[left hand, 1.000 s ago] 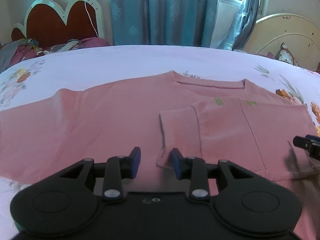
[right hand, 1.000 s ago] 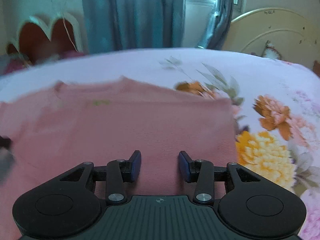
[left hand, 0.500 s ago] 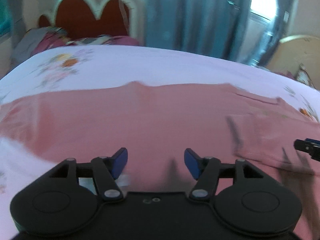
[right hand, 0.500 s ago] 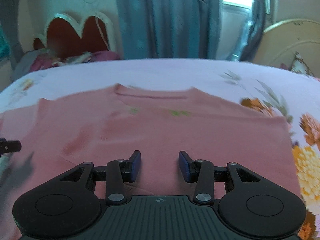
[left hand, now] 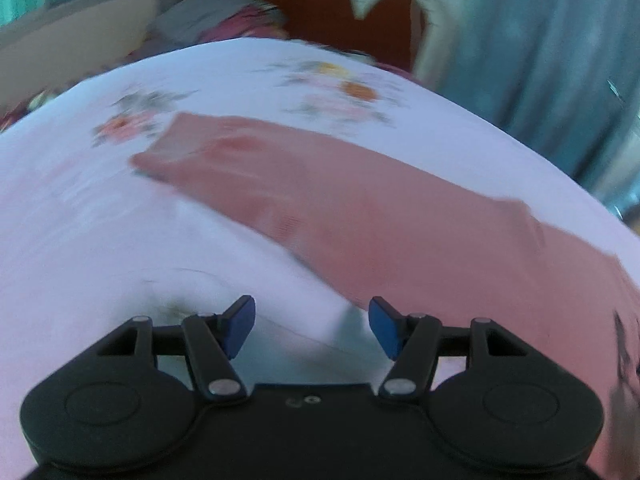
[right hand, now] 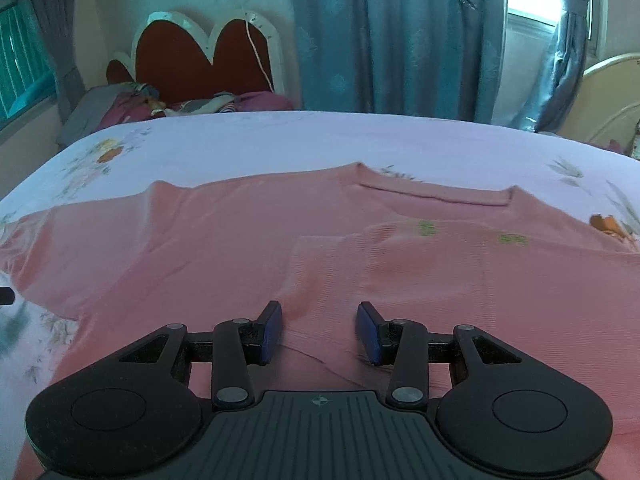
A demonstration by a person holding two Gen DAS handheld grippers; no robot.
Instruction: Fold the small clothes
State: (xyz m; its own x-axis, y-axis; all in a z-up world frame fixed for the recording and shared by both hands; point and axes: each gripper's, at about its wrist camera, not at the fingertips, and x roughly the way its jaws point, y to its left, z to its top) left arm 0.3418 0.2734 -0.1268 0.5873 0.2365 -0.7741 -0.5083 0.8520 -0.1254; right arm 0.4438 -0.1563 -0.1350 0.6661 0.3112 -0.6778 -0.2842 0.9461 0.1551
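Observation:
A pink long-sleeved sweater (right hand: pixel 240 240) lies flat on the flowered bed sheet (right hand: pixel 280 140), neckline (right hand: pixel 436 196) at the far side. One sleeve (right hand: pixel 400 264) is folded across the body. My right gripper (right hand: pixel 319 332) hovers open over that folded sleeve's cuff end, with nothing gripped. In the blurred left wrist view the other sleeve (left hand: pixel 320 200) stretches out across the sheet. My left gripper (left hand: pixel 312 328) is open above bare sheet just short of this sleeve's near edge, nothing between its pads. The tip of the left gripper (right hand: pixel 6 296) shows at the right wrist view's left edge.
A red heart-shaped headboard (right hand: pixel 200 60) and a pile of clothes (right hand: pixel 160 104) stand beyond the bed's far left corner. Blue curtains (right hand: pixel 400 40) hang behind. A cream headboard (right hand: pixel 612 88) is at the far right. The white sheet (left hand: pixel 120 260) lies bare left of the sleeve.
My left gripper left the folded sleeve's cuff, opened wider and swung left to the outstretched sleeve. My right gripper slid left from the sweater's right edge to the folded cuff.

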